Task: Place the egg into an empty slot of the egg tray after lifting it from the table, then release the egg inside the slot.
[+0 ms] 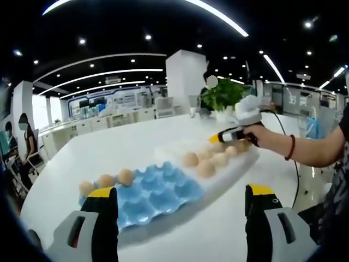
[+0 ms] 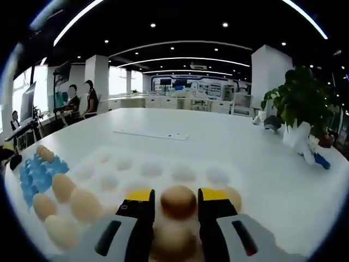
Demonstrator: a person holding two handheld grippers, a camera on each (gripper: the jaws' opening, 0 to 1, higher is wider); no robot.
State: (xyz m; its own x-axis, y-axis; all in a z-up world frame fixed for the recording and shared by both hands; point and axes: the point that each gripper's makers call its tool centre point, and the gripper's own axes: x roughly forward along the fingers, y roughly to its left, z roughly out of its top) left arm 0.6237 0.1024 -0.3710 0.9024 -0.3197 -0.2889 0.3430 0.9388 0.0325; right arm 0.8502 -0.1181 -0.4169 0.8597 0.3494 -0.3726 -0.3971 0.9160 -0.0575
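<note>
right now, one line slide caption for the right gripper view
Right gripper jaws flank an egg over the white egg tray on the table.

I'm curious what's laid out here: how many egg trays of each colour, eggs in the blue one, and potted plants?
Blue egg tray: 1
White egg tray: 1
Eggs in the blue tray: 3
Potted plant: 1
Total: 6

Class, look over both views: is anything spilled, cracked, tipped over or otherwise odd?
Nothing stands out. The eggs sit whole in the white tray and blue tray; the right gripper holds an egg over the white tray.
</note>
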